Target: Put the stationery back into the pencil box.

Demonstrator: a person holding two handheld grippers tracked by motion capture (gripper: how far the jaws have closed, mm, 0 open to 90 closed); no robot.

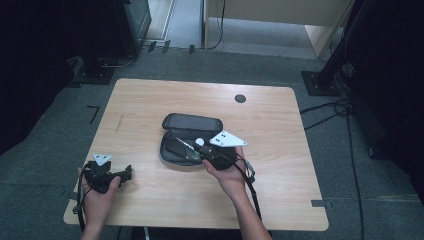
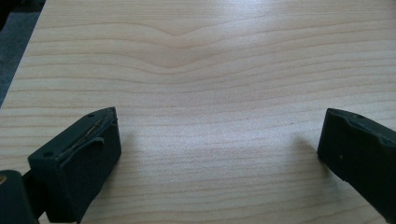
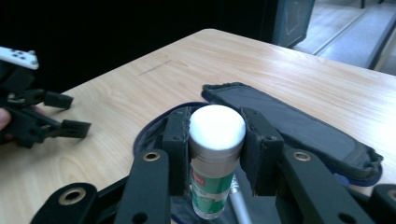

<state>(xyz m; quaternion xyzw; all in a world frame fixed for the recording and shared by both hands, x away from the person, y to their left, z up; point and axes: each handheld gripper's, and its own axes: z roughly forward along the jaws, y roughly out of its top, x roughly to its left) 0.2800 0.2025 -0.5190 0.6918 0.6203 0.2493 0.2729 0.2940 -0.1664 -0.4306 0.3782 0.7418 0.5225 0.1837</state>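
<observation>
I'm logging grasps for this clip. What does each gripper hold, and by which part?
The right gripper clamps a glue stick just below its white cap. The left gripper is open, holding nothing.

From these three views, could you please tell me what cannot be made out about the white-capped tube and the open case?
- Tube: its lower end is cut off by the bottom edge of the right gripper view; its label print is too small to read.
- Case contents: in the high view the right claw and hand cover part of the interior; the items inside are dark and too small to identify.
- Left claw: open over the table.
</observation>
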